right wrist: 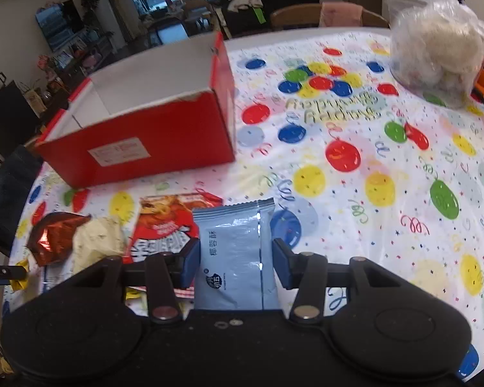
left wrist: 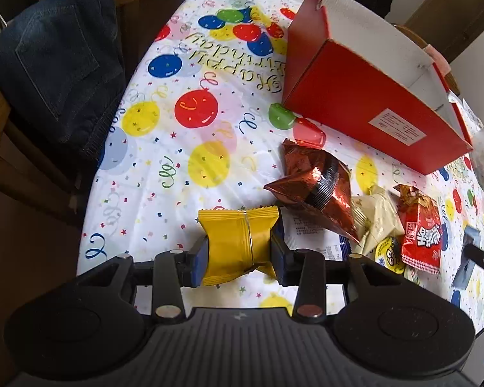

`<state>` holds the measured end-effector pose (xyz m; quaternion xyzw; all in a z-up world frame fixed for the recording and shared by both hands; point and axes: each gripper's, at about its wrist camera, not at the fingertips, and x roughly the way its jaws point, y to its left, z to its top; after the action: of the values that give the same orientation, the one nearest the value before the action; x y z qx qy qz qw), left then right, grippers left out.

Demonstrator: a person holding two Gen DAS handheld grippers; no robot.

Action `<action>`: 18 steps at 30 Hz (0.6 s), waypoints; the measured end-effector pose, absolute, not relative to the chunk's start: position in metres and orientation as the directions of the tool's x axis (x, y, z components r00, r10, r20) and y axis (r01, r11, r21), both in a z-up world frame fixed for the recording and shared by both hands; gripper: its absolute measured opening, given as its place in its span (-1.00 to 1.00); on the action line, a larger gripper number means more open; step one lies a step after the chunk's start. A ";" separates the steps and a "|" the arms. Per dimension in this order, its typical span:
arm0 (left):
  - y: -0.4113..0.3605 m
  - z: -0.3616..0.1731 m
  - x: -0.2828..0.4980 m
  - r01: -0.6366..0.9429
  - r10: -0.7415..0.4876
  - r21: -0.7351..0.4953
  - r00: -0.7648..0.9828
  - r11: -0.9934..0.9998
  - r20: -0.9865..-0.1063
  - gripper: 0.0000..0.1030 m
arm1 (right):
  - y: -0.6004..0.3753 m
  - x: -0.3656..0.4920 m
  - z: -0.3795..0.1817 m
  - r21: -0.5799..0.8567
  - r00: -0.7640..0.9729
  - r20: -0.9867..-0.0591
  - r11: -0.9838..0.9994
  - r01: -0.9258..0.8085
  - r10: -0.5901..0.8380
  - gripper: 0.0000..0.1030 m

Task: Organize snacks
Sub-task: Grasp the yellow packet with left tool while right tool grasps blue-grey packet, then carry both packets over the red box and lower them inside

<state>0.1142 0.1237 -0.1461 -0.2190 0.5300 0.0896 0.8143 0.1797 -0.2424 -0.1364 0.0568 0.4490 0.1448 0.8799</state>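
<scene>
Tabletop [right wrist: 387, 225]: covered by a balloon-print birthday cloth; it carries everything you are sorting.

Red box [left wrist: 371, 109]: open top, white inside, standing near the loose snacks; probably your bin for them. No contents show inside from either view.

Loose pile: a dark red foil bag [left wrist: 313, 190], a cream packet [left wrist: 376, 222] and a red printed packet [left wrist: 422, 235], bunched together in front of the box, not yet picked up.

Pale blue packet [right wrist: 234, 258]: you hold it upright in your right gripper [right wrist: 235, 262], jaws pressed on its sides, raised off the cloth.

Yellow packet [left wrist: 238, 242]: pinched across its middle in your left gripper [left wrist: 238, 253], jaws nearly closed, so it bulges at both ends.
</scene>
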 end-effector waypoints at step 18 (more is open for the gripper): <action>0.103 -0.078 0.107 -0.251 -0.049 -0.222 0.554 0.942 -0.831 -0.24 | -0.205 0.161 -0.076 0.236 0.614 -0.687 0.918 -0.319 0.390 -0.10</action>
<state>0.1071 0.1027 -0.0778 -0.1598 0.4686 0.0583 0.8669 0.1607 -0.2053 -0.0756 0.0450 0.3927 0.1974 0.8971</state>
